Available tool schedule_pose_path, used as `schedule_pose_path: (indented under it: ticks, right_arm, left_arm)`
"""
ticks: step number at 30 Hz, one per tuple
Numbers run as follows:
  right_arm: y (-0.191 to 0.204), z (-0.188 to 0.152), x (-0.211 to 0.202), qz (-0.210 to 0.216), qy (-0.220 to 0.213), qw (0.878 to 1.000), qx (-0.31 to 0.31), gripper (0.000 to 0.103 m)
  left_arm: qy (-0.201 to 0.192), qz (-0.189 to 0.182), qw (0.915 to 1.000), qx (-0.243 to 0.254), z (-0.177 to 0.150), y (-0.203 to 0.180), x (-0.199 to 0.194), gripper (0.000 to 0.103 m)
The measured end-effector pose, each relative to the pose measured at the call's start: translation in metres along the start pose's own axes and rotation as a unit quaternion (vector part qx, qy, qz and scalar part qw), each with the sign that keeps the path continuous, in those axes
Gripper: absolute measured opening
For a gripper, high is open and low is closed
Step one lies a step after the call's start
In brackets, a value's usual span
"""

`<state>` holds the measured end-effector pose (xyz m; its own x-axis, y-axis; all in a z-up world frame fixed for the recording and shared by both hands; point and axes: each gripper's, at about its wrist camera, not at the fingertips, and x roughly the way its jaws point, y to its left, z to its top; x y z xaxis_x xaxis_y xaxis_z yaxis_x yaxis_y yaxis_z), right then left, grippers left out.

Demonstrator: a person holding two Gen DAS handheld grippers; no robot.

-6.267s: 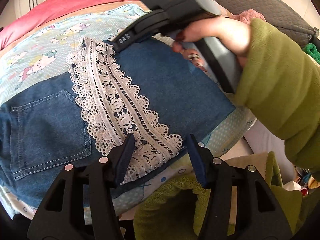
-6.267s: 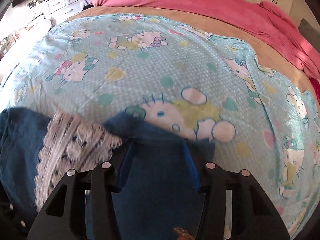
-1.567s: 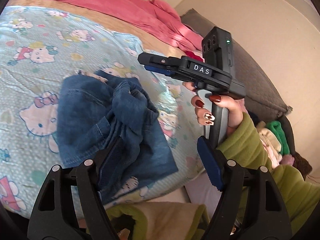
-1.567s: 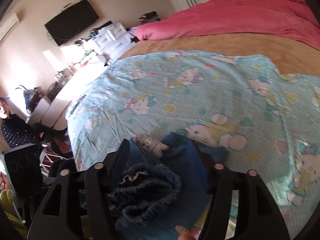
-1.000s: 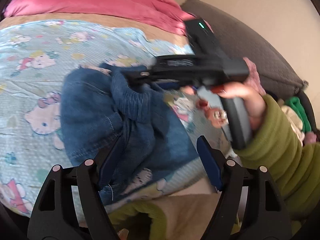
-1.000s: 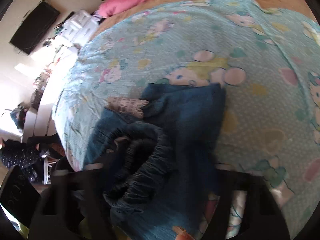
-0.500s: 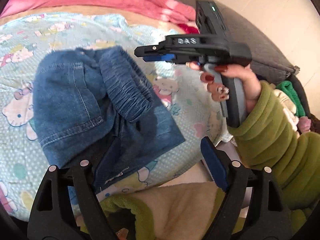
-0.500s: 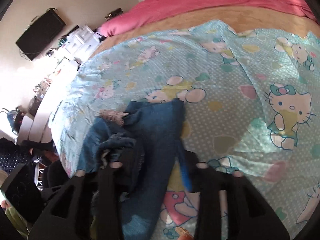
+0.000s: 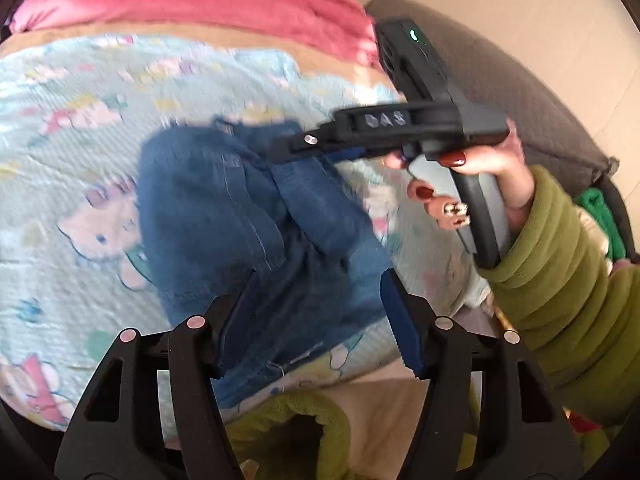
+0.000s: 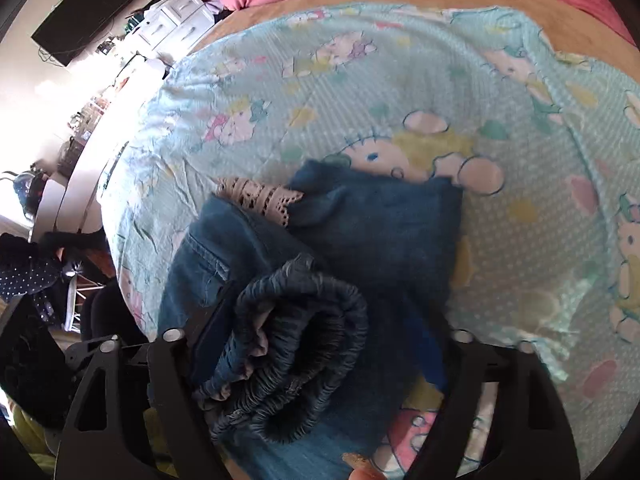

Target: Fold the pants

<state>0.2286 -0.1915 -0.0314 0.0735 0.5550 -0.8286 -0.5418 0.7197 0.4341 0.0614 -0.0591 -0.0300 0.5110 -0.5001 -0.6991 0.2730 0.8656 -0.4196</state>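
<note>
- Left wrist view: denim pants point(image 9: 256, 216) lie bunched and partly folded on the light blue cartoon-print sheet point(image 9: 80, 152), near the bed's front edge.
- Left gripper point(image 9: 320, 320) hovers over the pants' near edge, blue pads apart; jaws have just been closing. Denim shows in the gap below them, but whether the pads press it I cannot tell.
- Right gripper point(image 9: 304, 148), black with "DAS" lettering, hangs above the pants' far right side, held by a hand point(image 9: 480, 176) with dark red nails and an olive green sleeve point(image 9: 560, 280). Fingertip gap not readable from here, view is blurred.
- Pink blanket point(image 9: 192, 4) across the far side of the bed, grey cushion point(image 9: 520, 92) at right.
- Right wrist view: right gripper point(image 10: 320, 340) is over the pants point(image 10: 376, 232); the gathered elastic waistband point(image 10: 296, 344) sits rolled up between the two fingers.
- Jaws part-open and have just been closing; left finger point(image 10: 208, 328) is against the waistband roll, right finger point(image 10: 432, 344) blurred, so a firm pinch cannot be confirmed.
- White lace trim point(image 10: 260, 196) pokes out at the fold's far left corner.
- Back pocket stitching visible on the left denim layer.
- Wall TV point(image 10: 84, 12) and white drawers point(image 10: 176, 16) at upper left.
</note>
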Motion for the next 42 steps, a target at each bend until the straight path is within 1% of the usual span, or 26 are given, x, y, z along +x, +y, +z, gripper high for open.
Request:
schedule_pose_path:
  ticks: [1, 3, 4, 5, 8, 9, 10, 12, 15, 17, 18, 20, 21, 22, 24, 25, 27, 28, 30, 32, 34, 35, 36, 37, 39, 42]
  right_arm:
    - [0.008, -0.002, 0.001, 0.016, -0.007, 1.0, -0.015, 0.038]
    - [0.026, -0.004, -0.006, 0.025, -0.036, 0.998, -0.047, 0.034]
    - [0.034, -0.003, -0.012, 0.044, -0.051, 0.996, -0.056, 0.034]
    - [0.04, -0.002, -0.017, 0.048, -0.061, 0.995, -0.064, 0.034]
    - [0.034, 0.001, -0.022, 0.036, -0.069, 0.995, -0.065, 0.035]
    - [0.026, 0.004, -0.019, 0.018, -0.06, 0.997, -0.055, 0.037]
    - [0.019, 0.006, -0.015, -0.017, -0.045, 0.998, -0.047, 0.039]
    - [0.012, 0.007, -0.015, -0.043, -0.036, 0.998, -0.037, 0.043]
    - [0.025, 0.011, -0.033, -0.067, -0.078, 0.993, -0.053, 0.045]
    - [0.04, 0.018, -0.043, -0.059, -0.103, 0.99, -0.069, 0.046]
    - [0.049, 0.023, -0.043, -0.042, -0.106, 0.99, -0.078, 0.046]
    - [0.056, 0.031, -0.029, -0.022, -0.085, 0.993, -0.083, 0.046]
    - [0.058, 0.033, -0.016, -0.006, -0.058, 0.995, -0.078, 0.046]
    - [0.059, 0.035, -0.005, -0.006, -0.04, 0.996, -0.077, 0.046]
    - [0.06, 0.035, 0.016, -0.052, -0.012, 0.994, -0.092, 0.043]
    - [0.056, 0.034, 0.034, -0.106, 0.011, 0.989, -0.106, 0.042]
    - [0.052, 0.032, 0.053, -0.165, 0.029, 0.979, -0.117, 0.042]
    - [0.051, 0.031, 0.056, -0.163, 0.026, 0.98, -0.115, 0.042]
    - [0.049, 0.032, 0.046, -0.154, 0.009, 0.983, -0.096, 0.042]
    - [0.047, 0.03, 0.026, -0.127, -0.023, 0.989, -0.077, 0.044]
    - [0.048, 0.026, -0.007, -0.116, -0.068, 0.988, -0.075, 0.047]
    - [0.05, 0.021, -0.02, -0.116, -0.087, 0.986, -0.08, 0.058]
    - [0.051, 0.016, -0.034, -0.118, -0.106, 0.984, -0.084, 0.067]
    - [0.051, 0.008, -0.052, -0.119, -0.127, 0.981, -0.089, 0.069]
    - [0.052, -0.009, -0.074, -0.111, -0.15, 0.977, -0.099, 0.069]
    - [0.056, -0.043, -0.095, -0.107, -0.165, 0.973, -0.121, 0.069]
  left_arm:
    - [0.003, 0.005, 1.0, -0.003, 0.0, 0.003, 0.002, 0.054]
    - [-0.004, 0.008, 0.9999, -0.011, -0.002, 0.006, 0.0, 0.054]
    - [-0.009, 0.012, 0.9998, -0.012, -0.001, 0.007, -0.002, 0.054]
    - [-0.012, 0.016, 0.9997, -0.012, 0.0, 0.008, -0.004, 0.054]
    - [-0.003, 0.006, 0.9999, -0.01, 0.0, 0.007, 0.0, 0.055]
    - [0.002, 0.006, 0.9999, -0.008, -0.001, 0.007, -0.001, 0.056]
    - [0.008, 0.007, 0.9999, -0.003, -0.002, 0.005, 0.002, 0.056]
    - [0.016, 0.006, 0.9998, 0.012, -0.003, -0.001, 0.006, 0.057]
    - [0.02, 0.003, 0.9995, 0.023, -0.005, -0.004, 0.008, 0.063]
    - [0.021, -0.003, 0.9995, 0.022, -0.005, -0.002, 0.01, 0.063]
    - [0.021, -0.005, 0.9996, 0.021, -0.006, -0.002, 0.009, 0.063]
    - [0.019, -0.013, 0.9996, 0.017, -0.009, -0.002, 0.004, 0.063]
    - [0.019, -0.017, 0.9996, 0.015, -0.01, 0.0, 0.003, 0.063]
    - [0.019, -0.021, 0.9995, 0.012, -0.01, 0.002, 0.002, 0.063]
    - [0.02, -0.025, 0.9994, 0.01, -0.012, 0.007, 0.001, 0.063]
    - [0.02, -0.025, 0.9994, 0.01, -0.013, 0.008, 0.001, 0.063]
    - [0.02, -0.024, 0.9994, 0.013, -0.013, 0.007, 0.001, 0.064]
    - [0.02, -0.023, 0.9995, 0.014, -0.013, 0.006, 0.001, 0.064]
    - [0.018, -0.025, 0.9995, 0.011, -0.014, 0.006, -0.002, 0.065]
    - [0.014, -0.035, 0.9993, 0.004, -0.016, 0.007, -0.009, 0.065]
    - [0.003, -0.057, 0.9984, -0.001, -0.017, 0.009, -0.025, 0.072]
    - [-0.003, -0.056, 0.9984, -0.004, -0.016, 0.011, -0.032, 0.072]
    - [-0.012, -0.051, 0.9986, -0.006, -0.015, 0.013, -0.041, 0.074]
    - [-0.023, -0.046, 0.9986, -0.007, -0.012, 0.015, -0.05, 0.077]
    - [-0.049, -0.027, 0.9984, -0.006, -0.006, 0.02, -0.068, 0.083]
    - [-0.07, 0.027, 0.9972, -0.009, 0.007, 0.031, -0.085, 0.086]
